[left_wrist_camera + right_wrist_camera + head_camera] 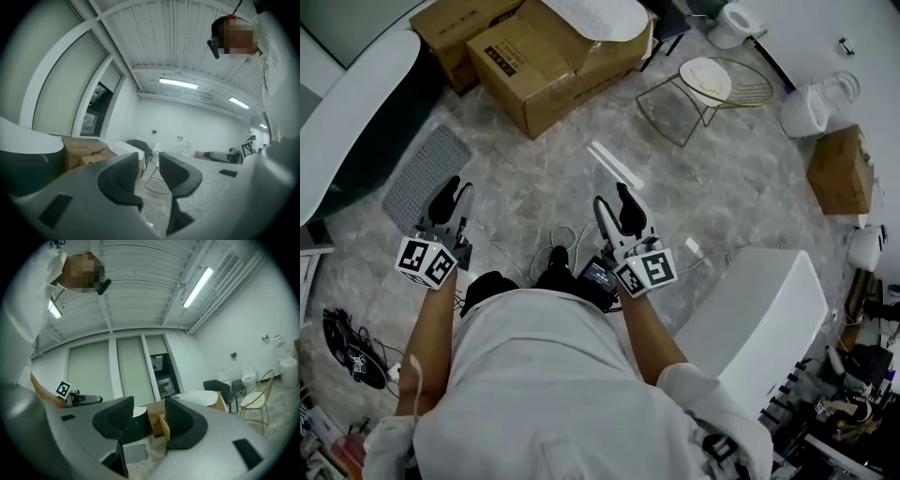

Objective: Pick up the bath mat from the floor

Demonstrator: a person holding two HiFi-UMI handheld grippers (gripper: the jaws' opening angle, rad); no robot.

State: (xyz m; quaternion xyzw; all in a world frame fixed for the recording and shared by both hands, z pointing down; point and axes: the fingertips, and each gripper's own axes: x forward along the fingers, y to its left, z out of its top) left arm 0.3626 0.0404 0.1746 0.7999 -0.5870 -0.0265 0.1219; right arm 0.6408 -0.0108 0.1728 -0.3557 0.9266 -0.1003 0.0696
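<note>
The bath mat (426, 178) is a grey studded rectangle lying flat on the marble floor at the left, beside a dark bathtub (356, 112). In the right gripper view the bath mat (136, 453) shows small and low between the jaws, far off. My left gripper (452, 200) is held level at waist height, a little to the right of the mat and high above it, jaws apart with nothing in them. My right gripper (617, 210) hangs level near the middle, also open and empty. In the left gripper view the left gripper (151, 174) frames only the distant room.
Large cardboard boxes (546, 56) stand at the back. A gold wire chair (712, 89) sits back right, near a toilet (814, 105) and a small box (841, 169). A white cabinet (759, 314) is at my right. Cables (558, 246) lie by my feet.
</note>
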